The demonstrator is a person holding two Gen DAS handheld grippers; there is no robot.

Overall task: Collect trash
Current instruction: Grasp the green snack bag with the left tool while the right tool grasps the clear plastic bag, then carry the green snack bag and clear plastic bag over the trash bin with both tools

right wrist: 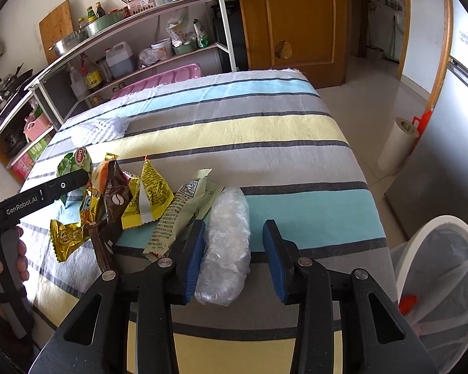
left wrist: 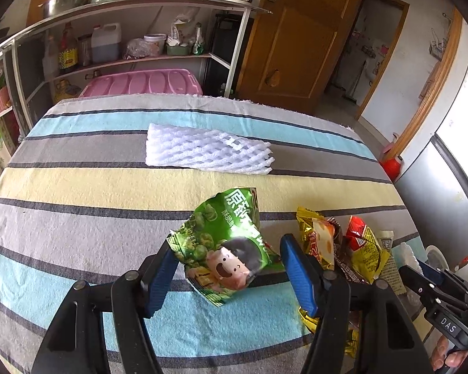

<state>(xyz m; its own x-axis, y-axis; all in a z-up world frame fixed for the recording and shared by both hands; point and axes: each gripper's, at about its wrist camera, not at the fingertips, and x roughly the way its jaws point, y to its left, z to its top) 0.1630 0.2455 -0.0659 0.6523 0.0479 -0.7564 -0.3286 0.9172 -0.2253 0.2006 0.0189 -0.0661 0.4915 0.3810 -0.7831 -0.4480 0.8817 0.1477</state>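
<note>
We see the left gripper open around the green snack bag; the right gripper gapes beside the clear plastic wad, whose contents stay blurred.

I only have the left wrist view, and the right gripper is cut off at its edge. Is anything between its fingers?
Observer: Yes. A crumpled clear plastic bag lies between the right gripper's fingers. One finger touches it, the other stands clear.
Operator: Where is the bin?
Observer: A white-rimmed bin with a liner sits below the table edge, on that gripper's right.
Operator: Anything in it?
Observer: One red scrap shows inside.
</note>
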